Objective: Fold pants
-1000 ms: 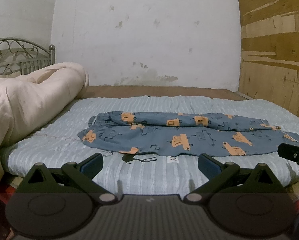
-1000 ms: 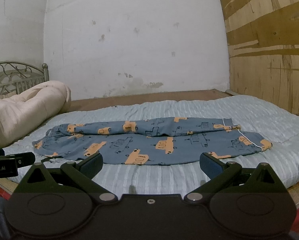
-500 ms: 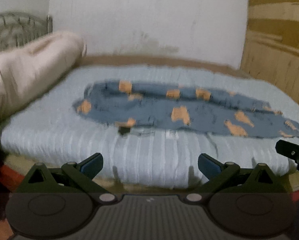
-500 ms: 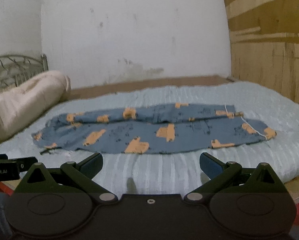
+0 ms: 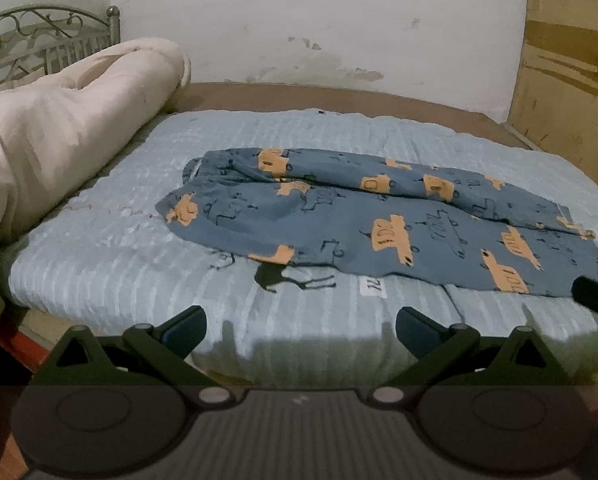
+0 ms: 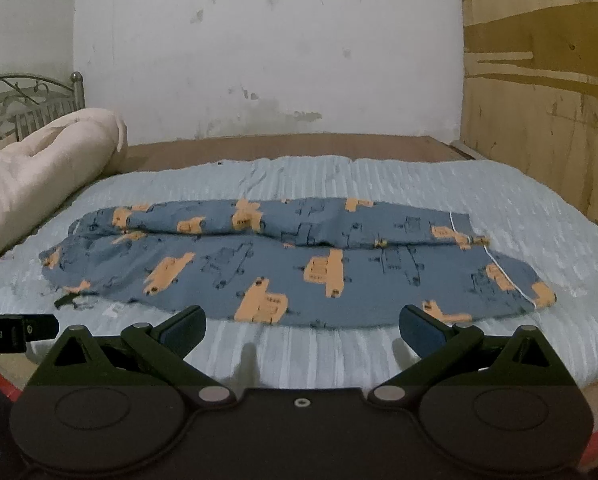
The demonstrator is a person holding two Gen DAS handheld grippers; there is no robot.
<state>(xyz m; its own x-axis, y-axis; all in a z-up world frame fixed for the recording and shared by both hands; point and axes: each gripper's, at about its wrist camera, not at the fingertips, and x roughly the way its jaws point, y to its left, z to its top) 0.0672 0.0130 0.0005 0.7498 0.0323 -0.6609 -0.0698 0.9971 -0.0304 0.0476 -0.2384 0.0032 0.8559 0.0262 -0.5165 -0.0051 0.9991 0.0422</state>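
Blue pants [image 5: 379, 216] with orange vehicle prints lie stretched sideways on the light blue bedspread [image 5: 99, 256], one leg folded over the other. In the right wrist view the same pants [image 6: 291, 264] show a white-piped edge at their right end. My left gripper [image 5: 301, 326] hovers open over the bed's front edge, short of the pants' left end. My right gripper [image 6: 303, 326] stands open just before the pants' near hem, nothing between its fingers. Each gripper's body shows at the edge of the other's view.
A rolled cream duvet [image 5: 59, 128] lies along the bed's left side before a metal headboard [image 5: 39, 40]. A white wall stands behind and a wooden panel [image 6: 539, 100] on the right. A black animal print and white label [image 5: 373, 288] mark the bedspread.
Both grippers have come closer to the bed and tilted downward; the pants fill more of each view. Both stayed open and the pants have not moved.
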